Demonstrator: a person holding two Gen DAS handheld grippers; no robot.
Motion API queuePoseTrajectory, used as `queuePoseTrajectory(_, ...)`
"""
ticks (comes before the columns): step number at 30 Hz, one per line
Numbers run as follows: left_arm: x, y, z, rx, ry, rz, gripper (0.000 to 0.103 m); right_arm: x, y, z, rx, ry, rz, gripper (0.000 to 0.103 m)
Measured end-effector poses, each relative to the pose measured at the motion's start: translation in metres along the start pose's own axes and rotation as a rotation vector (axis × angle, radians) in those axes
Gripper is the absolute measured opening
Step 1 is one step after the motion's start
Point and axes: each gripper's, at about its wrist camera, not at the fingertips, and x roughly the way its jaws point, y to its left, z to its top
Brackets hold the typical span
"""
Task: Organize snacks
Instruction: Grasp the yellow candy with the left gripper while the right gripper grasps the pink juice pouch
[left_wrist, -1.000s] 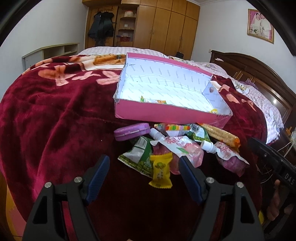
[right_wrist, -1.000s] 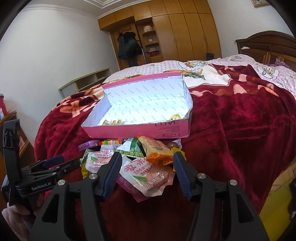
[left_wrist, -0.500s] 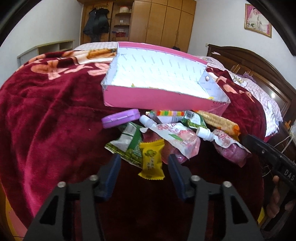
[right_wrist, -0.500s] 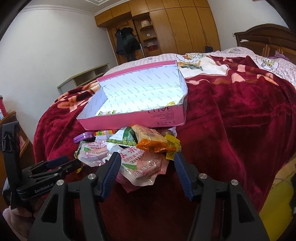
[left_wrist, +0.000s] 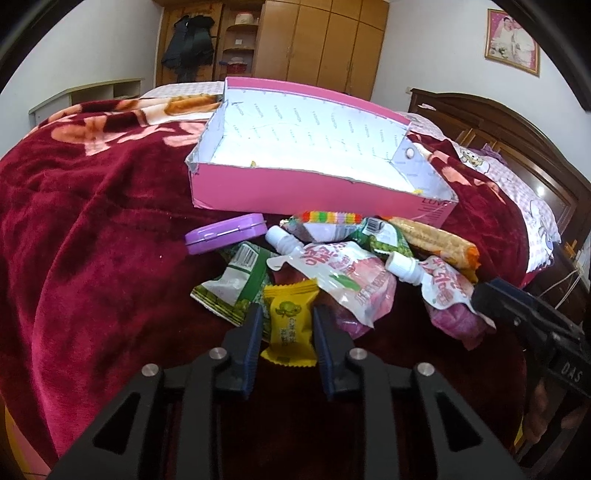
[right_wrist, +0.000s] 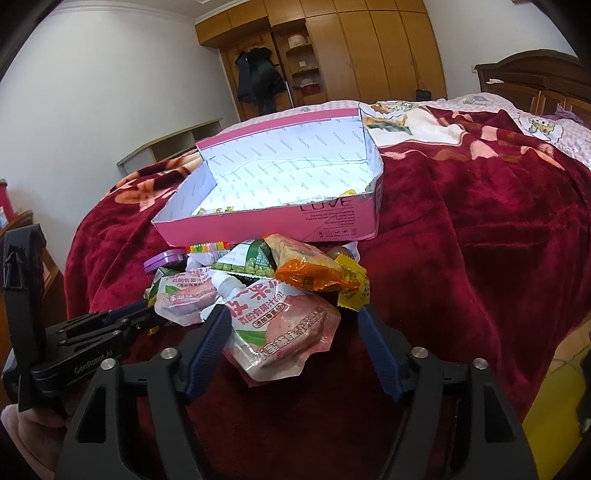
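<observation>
- now the left tongs (left_wrist: 287, 320) have just closed and pinch a yellow candy packet (left_wrist: 290, 325) at the near edge of the snack pile (left_wrist: 332, 258) on the red blanket (left_wrist: 92, 229).
- right tongs (right_wrist: 291, 328) have just been widening; they stand spread around a pink juice pouch (right_wrist: 284, 328), pads not pressing it.
- pink box (left_wrist: 314, 192) sits just behind the pile, almost empty.
</observation>
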Motion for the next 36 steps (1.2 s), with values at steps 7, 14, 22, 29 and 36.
queuePoseTrajectory(7, 0.005, -0.003, -0.001, 0.012, -0.005, 0.036, 0.032, 0.009, 0.004, -0.004, 0.004, 0.04, 0.048, 0.078)
queuePoseTrajectory(14, 0.007, -0.006, -0.003, 0.035, -0.009, 0.054, 0.033, 0.014, 0.019, -0.008, -0.066, 0.047, 0.038, 0.081)
queuePoseTrajectory(22, -0.001, -0.003, -0.005, 0.016, 0.001, 0.0, 0.024, 0.015, 0.019, -0.008, -0.071, 0.047, 0.04, 0.082)
queuePoseTrajectory(29, -0.017, -0.002, -0.001, 0.015, -0.034, -0.02, 0.024, 0.007, 0.028, -0.009, -0.105, 0.059, 0.063, 0.082)
queuePoseTrajectory(36, -0.02, 0.006, -0.001, -0.008, -0.037, -0.015, 0.024, 0.01, 0.041, -0.017, -0.145, 0.087, 0.063, 0.082)
